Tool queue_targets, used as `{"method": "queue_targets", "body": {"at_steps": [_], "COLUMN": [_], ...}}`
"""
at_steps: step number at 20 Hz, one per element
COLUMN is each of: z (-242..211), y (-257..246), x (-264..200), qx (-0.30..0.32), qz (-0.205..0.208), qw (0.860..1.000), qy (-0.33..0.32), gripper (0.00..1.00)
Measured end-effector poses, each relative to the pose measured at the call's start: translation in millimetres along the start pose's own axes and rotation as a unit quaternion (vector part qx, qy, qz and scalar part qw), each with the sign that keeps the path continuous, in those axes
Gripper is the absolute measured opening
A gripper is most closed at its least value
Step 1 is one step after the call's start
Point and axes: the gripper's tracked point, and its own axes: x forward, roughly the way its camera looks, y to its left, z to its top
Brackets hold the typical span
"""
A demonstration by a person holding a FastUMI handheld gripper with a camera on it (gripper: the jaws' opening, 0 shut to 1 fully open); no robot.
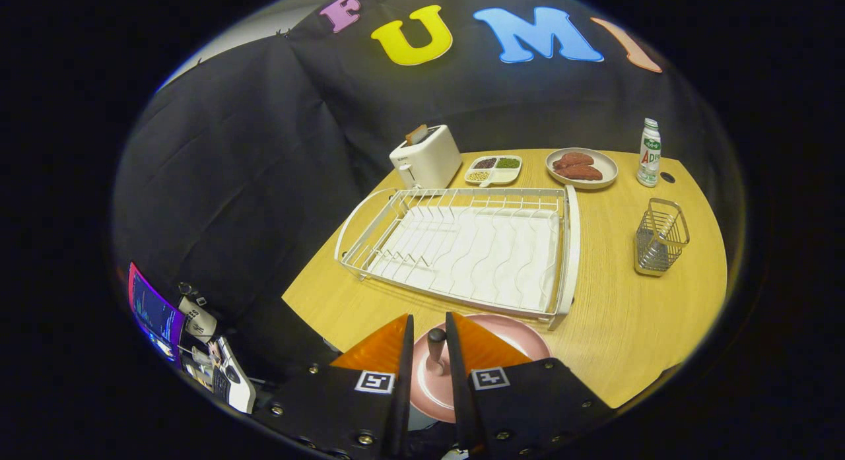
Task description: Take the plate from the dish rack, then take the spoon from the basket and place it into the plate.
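Note:
My gripper (430, 328) hangs over the pink plate (521, 338), which lies on the wooden table just in front of the white dish rack (462, 249). Between the two orange fingers stands the spoon (436, 351), dark handle tip up and pale stem running down toward the plate. The jaws are only narrowly apart: the handle lies against the right finger, and a strip of plate shows between it and the left finger. The rack holds nothing. The wire basket (660, 239) stands empty to the right of the rack.
Behind the rack stand a white toaster (426, 158), a divided snack dish (494, 169), a plate of sausages (581, 167) and a small bottle (649, 153). Off the table's left edge are a screen and some devices (198, 341).

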Motion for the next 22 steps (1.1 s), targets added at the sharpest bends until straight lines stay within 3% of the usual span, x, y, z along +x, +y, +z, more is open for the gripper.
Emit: {"method": "queue_targets", "body": {"at_steps": [9,13,18,22], "z": [29,58,127,184], "y": [-19,-33,-50,-69], "x": [-25,-46,-94,-145], "qx": [0.015,0.006,-0.013,-0.036], "qz": [-0.011,-0.036,-0.073,-0.117], "qw": [0.999,0.995,0.978,0.952], "qy": [-0.042,-0.094,-0.196,-0.282], "gripper": [0.28,0.28,0.28,0.28]}}
